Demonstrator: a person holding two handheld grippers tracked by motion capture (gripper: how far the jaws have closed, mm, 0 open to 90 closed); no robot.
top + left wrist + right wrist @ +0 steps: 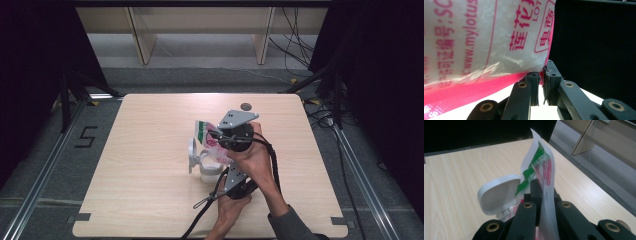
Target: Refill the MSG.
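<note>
Near the middle of the table (150,200), slightly toward its right edge, a plastic bag (212,136) of white powder hangs above an open white flip-lid jar (210,170). Right gripper (541,187) pinches the bag's upper end; left gripper (541,75), nearer the person, pinches its lower pink corner. Bag's long axis slopes down toward the jar.

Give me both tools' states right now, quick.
Left tool: closed, pinching the bottom edge of the plastic bag.
Right tool: closed, gripping the same bag at its upper part, above the white container.
</note>
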